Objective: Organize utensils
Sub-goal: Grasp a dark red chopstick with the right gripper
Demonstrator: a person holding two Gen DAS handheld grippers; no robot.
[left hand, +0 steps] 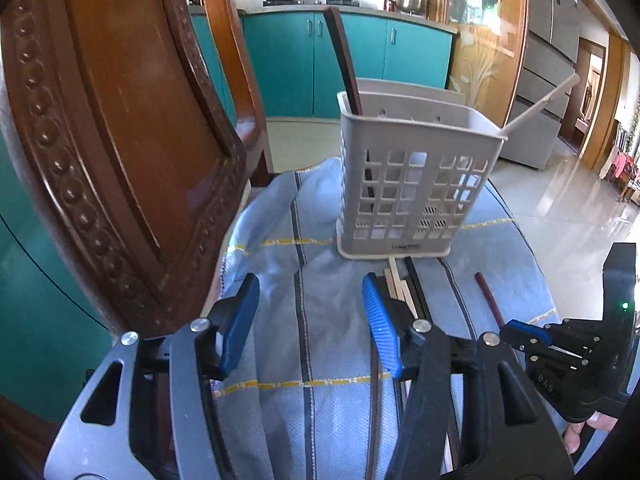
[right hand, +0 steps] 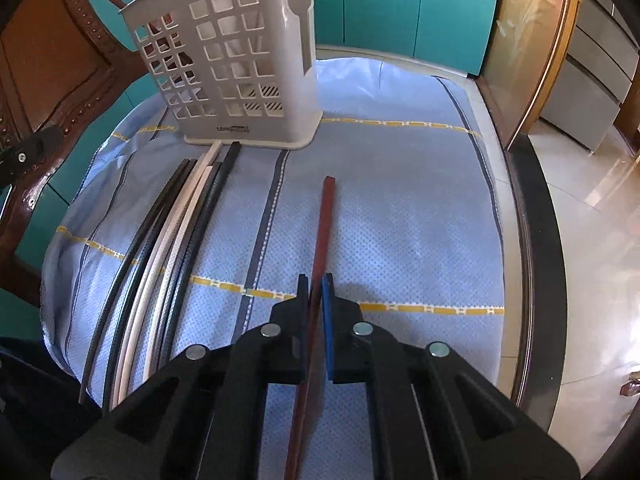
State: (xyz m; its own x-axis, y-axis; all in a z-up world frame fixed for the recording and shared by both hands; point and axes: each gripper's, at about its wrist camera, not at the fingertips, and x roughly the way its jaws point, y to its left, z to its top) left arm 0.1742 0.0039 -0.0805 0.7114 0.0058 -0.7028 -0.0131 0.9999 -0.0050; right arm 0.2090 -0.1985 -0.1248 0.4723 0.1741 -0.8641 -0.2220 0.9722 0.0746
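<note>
Ahead of both grippers, a pale grey plastic lattice-sided utensil holder (left hand: pixel 412 176) stands upright on a light blue cloth with dark stripes and yellow dashed lines (right hand: pixel 400 208). A dark reddish-brown chopstick (left hand: pixel 344 64) leans out of its far left corner, and a pale cream chopstick (left hand: pixel 540 102) slants out over its right rim.

The cloth covers a rounded tabletop. A carved brown wooden chair back (left hand: pixel 112 140) rises to the left of the left jaws, with teal kitchen cabinets (left hand: pixel 288 64) and pots on a counter beyond the holder, and glossy floor tiles off to the right.

The right gripper (right hand: pixel 316 280) is clamped on a reddish-brown square chopstick (right hand: pixel 324 220), its jaws pressed against the stick's sides. The stick's long axis runs straight forward between the jaws, its free end pointing toward the holder, stopping short of its base. Left of those jaws lies a bundle of black and white chopsticks (right hand: pixel 176 240), roughly parallel, their far ends touching the holder's base.

The left gripper (left hand: pixel 310 284) hovers over the cloth with jaws spread wide, nothing between them.
</note>
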